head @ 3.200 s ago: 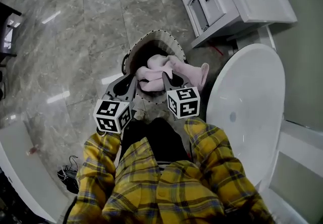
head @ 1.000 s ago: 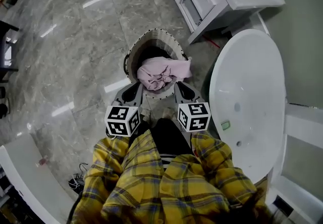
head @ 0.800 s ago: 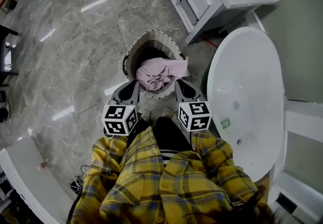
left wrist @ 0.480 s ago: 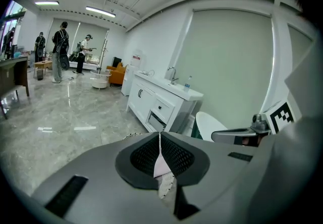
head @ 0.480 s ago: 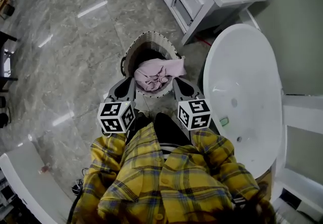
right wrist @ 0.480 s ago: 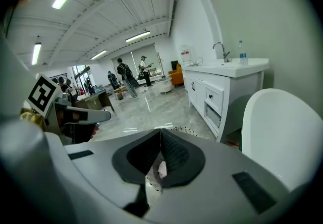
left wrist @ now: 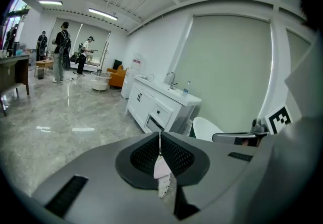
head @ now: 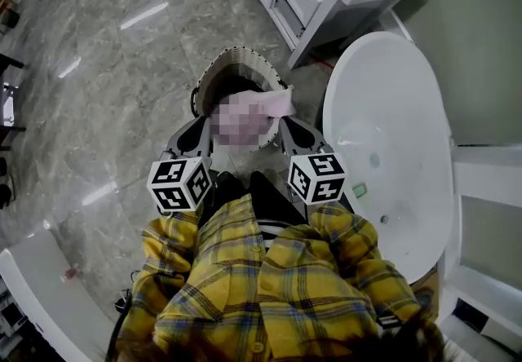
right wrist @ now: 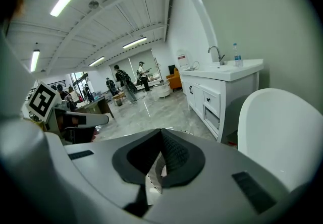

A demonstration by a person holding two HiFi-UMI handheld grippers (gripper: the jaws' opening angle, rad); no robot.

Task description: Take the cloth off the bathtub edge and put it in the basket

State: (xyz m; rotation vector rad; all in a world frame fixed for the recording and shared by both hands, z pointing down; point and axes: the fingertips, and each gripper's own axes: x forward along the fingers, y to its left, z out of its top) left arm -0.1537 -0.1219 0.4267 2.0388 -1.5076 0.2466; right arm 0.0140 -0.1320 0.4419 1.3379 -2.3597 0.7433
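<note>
Pink cloth [head: 274,102] now bunched in the basket [head: 236,53], less overhang at its rim than earlier. Left gripper [left wrist: 160,138] and right gripper [right wrist: 162,136] pulled back from basket, jaws closed, empty.

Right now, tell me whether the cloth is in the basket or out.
In. The cloth lies heaped inside the basket, with one corner reaching the rim on the bathtub side.

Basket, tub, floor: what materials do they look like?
Basket: woven fibre, likely wicker or rope, matte; stitched-looking rim. Bathtub: white, glossy, smooth; acrylic or ceramic, cannot tell. Floor: polished grey stone-look tile, veined, mirrors ceiling lights.
</note>
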